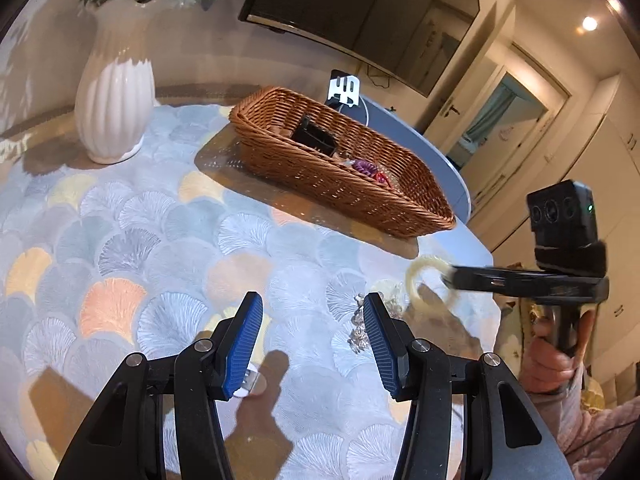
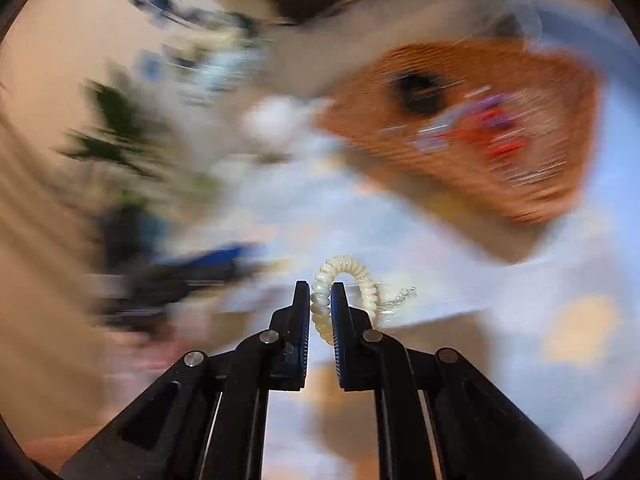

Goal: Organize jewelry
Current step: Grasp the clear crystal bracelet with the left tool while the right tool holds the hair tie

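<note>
A cream spiral coil band (image 2: 362, 276) is pinched between the pads of my right gripper (image 2: 320, 286), which is shut on it above the table. A thin clear chain (image 2: 398, 298) trails beside the coil. From the left wrist view the same right gripper (image 1: 450, 276) carries the coil band (image 1: 416, 276) near the table's right edge. My left gripper (image 1: 312, 298) hovers over the tablecloth, open, with nothing between its blue pads (image 1: 246, 340). A clear crystal piece (image 1: 358, 334) lies by its right finger. The wicker basket (image 1: 400, 204) holds a dark box (image 1: 314, 136) and purple-red jewelry (image 1: 370, 170).
A white ribbed vase (image 1: 114, 108) with pale flowers stands at the back left on the shell-patterned cloth (image 1: 140, 240). A small white and silver item (image 1: 250, 386) lies under the left finger. The table edge runs behind the basket. The right wrist view is heavily blurred.
</note>
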{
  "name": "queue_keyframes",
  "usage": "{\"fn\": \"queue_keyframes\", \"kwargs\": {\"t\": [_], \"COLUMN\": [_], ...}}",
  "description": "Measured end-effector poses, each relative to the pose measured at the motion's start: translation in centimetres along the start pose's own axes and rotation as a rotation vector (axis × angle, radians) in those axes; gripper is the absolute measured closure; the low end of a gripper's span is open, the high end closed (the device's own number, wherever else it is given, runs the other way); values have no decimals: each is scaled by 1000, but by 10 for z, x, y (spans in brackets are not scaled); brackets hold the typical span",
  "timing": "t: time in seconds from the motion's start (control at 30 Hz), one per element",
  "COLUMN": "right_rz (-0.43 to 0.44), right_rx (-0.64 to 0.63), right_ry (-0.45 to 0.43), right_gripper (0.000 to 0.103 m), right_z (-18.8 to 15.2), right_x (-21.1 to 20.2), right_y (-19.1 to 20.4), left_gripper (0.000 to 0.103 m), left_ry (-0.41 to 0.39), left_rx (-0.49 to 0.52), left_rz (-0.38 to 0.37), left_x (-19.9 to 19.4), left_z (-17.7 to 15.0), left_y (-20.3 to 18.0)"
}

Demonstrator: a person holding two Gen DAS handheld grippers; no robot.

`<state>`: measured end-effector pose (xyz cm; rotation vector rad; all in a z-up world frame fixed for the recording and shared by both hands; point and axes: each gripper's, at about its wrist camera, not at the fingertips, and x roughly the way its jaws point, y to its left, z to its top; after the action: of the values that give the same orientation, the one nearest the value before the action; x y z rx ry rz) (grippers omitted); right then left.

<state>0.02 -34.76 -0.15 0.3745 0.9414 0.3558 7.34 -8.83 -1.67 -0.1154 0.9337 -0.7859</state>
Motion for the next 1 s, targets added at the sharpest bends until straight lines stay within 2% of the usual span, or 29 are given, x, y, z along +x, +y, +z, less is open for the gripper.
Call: {"fn": "queue_keyframes", "kwargs": {"t": [0.1,0.17,0.33,0.47,0.53,0.57,0.67,0.77,0.87,1.0], "right_rz": [-30,-118,-174,-234,-229,-205,-163,-206,-252,-343], "right_rx": [5,-23,-47,-52,-33,-20,-23,-83,-111,-97], "right_ry": [13,-2,0,9,11,16,28,37,9,-4], "right_gripper": [90,90,90,87,84,78,70,70,70,70], "right_z": [-5,-10,-14,-12,-14,-17,-23,-30,-33,-28], "right_x": [2,1,-2,-6,-12,-16,-22,-26,-30,-25], "right_y": [-2,-1,-8,-25,-35,-41,-47,-40,-35,-44], "left_gripper": [49,49,49,50,58,62,75,76,76,76], "left_ry": [27,54,125,162,204,217,207,217,208,190], "left_rx": [-9,-1,87,163,188,202,240,209,185,150], "left_rz": [-6,-5,16,134,178,192,259,269,335,271], "left_x": [5,13,44,70,85,90,91,82,68,54], "left_z": [-2,-3,-4,-5,-9,-12,-16,-19,-20,-19], "left_y": [-2,-8,-46,-70,-75,-77,-80,-70,-57,-47]}}
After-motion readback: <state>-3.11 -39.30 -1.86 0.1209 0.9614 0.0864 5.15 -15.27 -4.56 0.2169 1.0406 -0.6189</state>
